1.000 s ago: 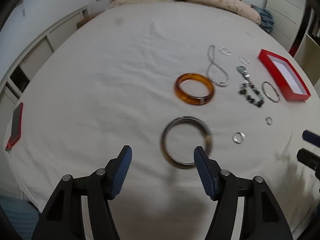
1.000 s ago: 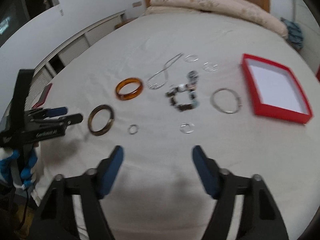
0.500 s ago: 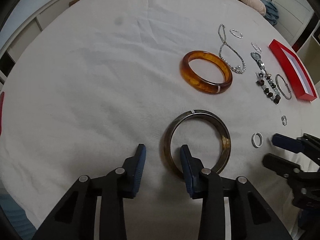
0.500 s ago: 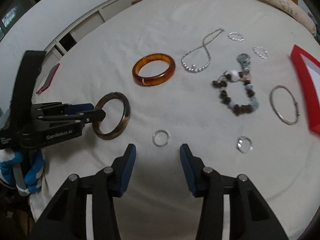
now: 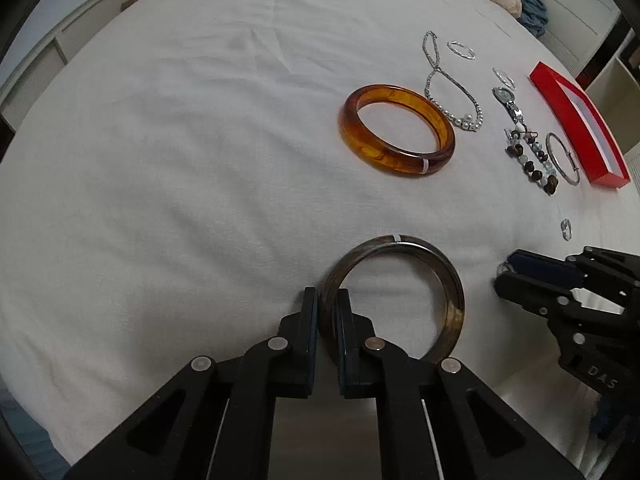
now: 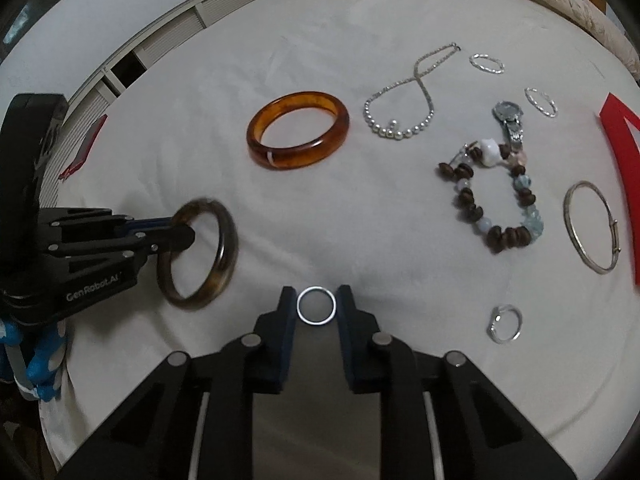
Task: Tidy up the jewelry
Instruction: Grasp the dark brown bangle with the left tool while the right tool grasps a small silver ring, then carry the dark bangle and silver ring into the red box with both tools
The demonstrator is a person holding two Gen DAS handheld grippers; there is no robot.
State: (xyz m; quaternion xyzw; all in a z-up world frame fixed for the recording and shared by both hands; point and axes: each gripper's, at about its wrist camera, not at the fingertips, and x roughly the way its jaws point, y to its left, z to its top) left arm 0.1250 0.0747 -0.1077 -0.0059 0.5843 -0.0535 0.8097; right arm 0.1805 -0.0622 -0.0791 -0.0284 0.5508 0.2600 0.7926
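My left gripper [image 5: 327, 300] is shut on the rim of a dark horn-coloured bangle [image 5: 448, 276]; in the right wrist view the bangle [image 6: 224, 248] looks tilted up off the white sheet. My right gripper [image 6: 316, 298] has its jaws close on either side of a plain silver ring [image 6: 317, 305]; it touches the pads or nearly so. The right gripper also shows in the left wrist view [image 5: 516, 270]. An amber bangle [image 5: 396, 130] lies further out on the sheet. The red box [image 5: 580, 124] stands at the far right.
A pearl necklace [image 6: 400, 92], a watch [image 6: 510, 120], a bead bracelet [image 6: 496, 196], a thin silver bangle [image 6: 590, 228], a stone ring [image 6: 505, 324] and two twisted silver rings [image 6: 486, 63] lie on the bed. A pillow sits at the head. The bed's edge runs behind me.
My left gripper has closed on the dark bangle's rim and tipped it up. My right gripper has moved down and forward and narrowed around the silver ring.
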